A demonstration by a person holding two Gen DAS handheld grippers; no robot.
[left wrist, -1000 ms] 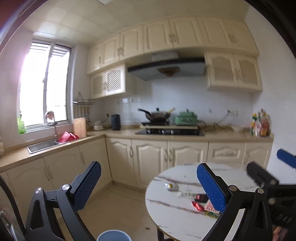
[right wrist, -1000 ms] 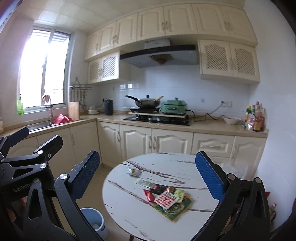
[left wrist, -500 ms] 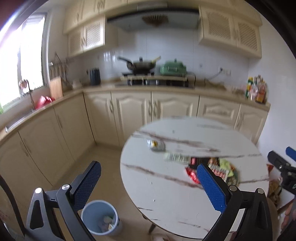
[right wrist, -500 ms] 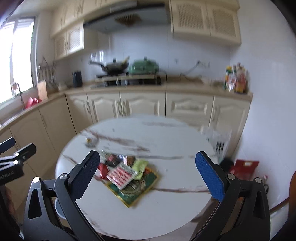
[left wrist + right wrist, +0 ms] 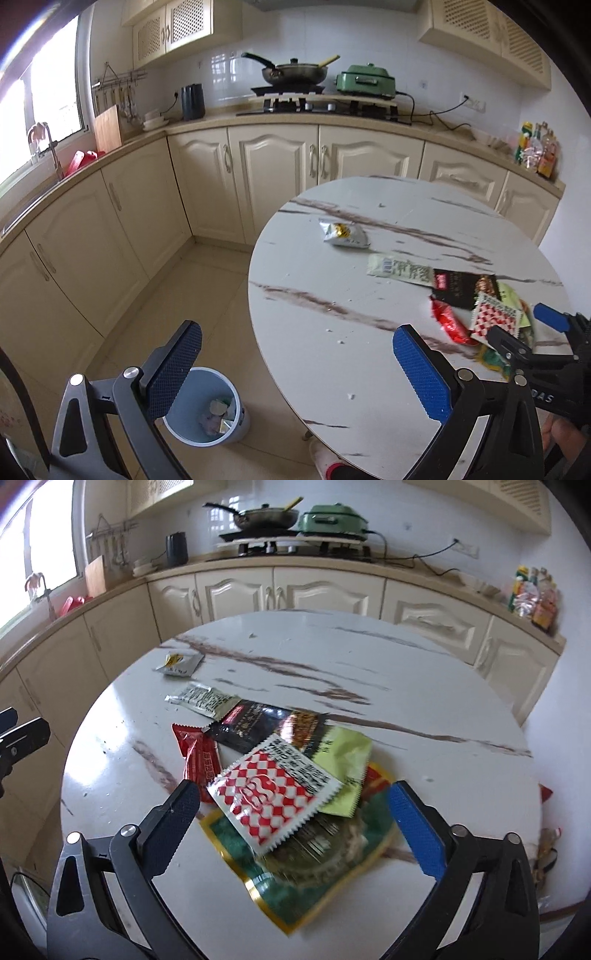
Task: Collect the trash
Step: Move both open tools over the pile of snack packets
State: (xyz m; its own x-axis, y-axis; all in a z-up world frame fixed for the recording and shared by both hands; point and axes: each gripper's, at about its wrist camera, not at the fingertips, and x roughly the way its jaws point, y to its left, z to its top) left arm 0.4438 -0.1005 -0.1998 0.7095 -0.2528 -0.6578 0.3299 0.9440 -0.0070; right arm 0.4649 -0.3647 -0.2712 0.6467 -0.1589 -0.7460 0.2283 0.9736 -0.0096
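Several snack wrappers lie on a round marble table [image 5: 369, 332]. A pile holds a red-and-white checked packet [image 5: 273, 794], a red wrapper [image 5: 197, 753], a black packet [image 5: 251, 720], a yellow-green packet [image 5: 340, 760] and a large green-and-gold bag [image 5: 295, 867]. A long pale wrapper [image 5: 399, 271] and a small silver packet [image 5: 341, 234] lie apart. A blue trash bin [image 5: 207, 406] stands on the floor left of the table. My right gripper [image 5: 291, 819] is open, just above the pile. My left gripper [image 5: 295, 365] is open over the table's left edge, empty.
Cream kitchen cabinets [image 5: 277, 177] run along the back and left walls, with a stove and pan [image 5: 295, 74] and a sink [image 5: 37, 184]. Bottles [image 5: 535, 151] stand at the counter's right end. Tiled floor [image 5: 177, 295] lies between table and cabinets.
Both grippers have tilted down and moved toward the table. The right gripper has come close over the wrapper pile. The bin has come into full view on the left.
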